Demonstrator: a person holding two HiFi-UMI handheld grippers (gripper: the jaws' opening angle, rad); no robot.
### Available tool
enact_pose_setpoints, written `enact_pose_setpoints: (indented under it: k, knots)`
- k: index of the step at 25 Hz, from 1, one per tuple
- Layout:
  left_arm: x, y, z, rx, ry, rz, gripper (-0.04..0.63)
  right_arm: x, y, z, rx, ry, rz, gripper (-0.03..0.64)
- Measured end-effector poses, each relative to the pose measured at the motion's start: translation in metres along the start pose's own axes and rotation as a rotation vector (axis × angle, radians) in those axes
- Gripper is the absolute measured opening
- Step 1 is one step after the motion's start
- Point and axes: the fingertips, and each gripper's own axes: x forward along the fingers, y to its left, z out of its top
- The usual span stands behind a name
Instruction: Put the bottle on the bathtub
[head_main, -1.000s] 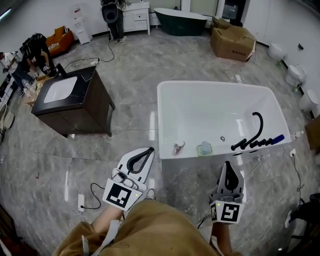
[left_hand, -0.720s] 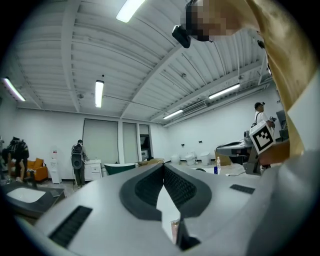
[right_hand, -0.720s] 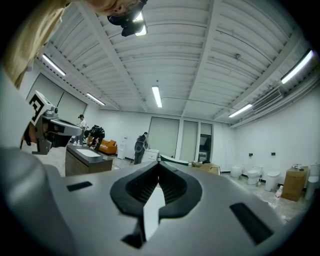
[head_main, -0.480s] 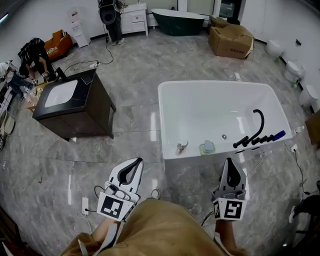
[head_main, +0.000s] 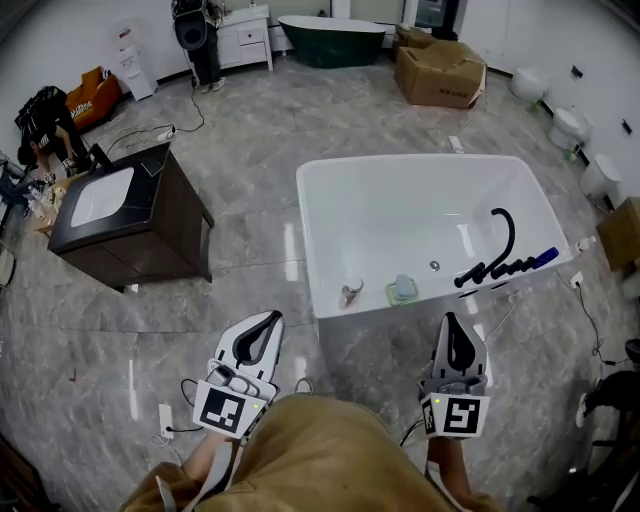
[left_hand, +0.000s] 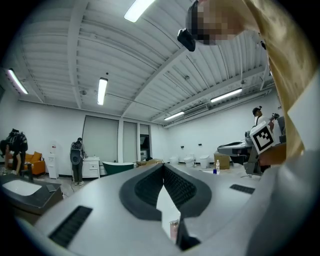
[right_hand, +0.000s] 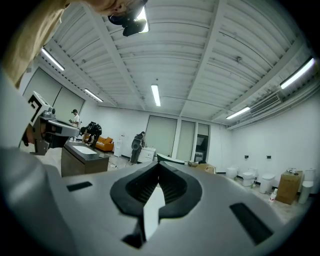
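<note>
The white bathtub (head_main: 325, 240) stands on the grey floor ahead of me in the head view. A small white bottle (left_hand: 217, 167) stands far off beside a cardboard box, also seen as the bottle (right_hand: 272, 194) in the right gripper view. On the tub's near rim lie a metal fitting (head_main: 350, 294), a green soap dish (head_main: 402, 290) and a black hand shower (head_main: 495, 262). My left gripper (head_main: 262, 326) (left_hand: 163, 167) is shut and empty, short of the tub's near-left corner. My right gripper (head_main: 456, 325) (right_hand: 159, 165) is shut and empty, just before the tub's near side.
A dark vanity cabinet (head_main: 170, 225) with a white sink stands to the left. A power strip (head_main: 165, 418) and cable lie on the floor by my left gripper. Cardboard boxes (head_main: 440, 75), a dark green tub (head_main: 330, 40), toilets (head_main: 570, 125) and people (head_main: 45, 110) are farther off.
My left gripper has drawn back a little from the tub's near-left corner, toward me. The right gripper has stayed where it was. The view has shifted slightly.
</note>
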Motion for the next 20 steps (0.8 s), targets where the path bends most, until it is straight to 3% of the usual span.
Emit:
enact_pose_setpoints:
  k: [6, 20]
  knots:
    - [0.017, -0.002, 0.001, -0.016, -0.017, -0.042, 0.008, -0.004, -0.003, -0.011, 0.008, 0.051, -0.025, 0.006]
    - [0.035, 0.01, 0.015, -0.001, -0.023, -0.097, 0.008, 0.014, 0.006, 0.008, 0.005, 0.037, -0.017, 0.006]
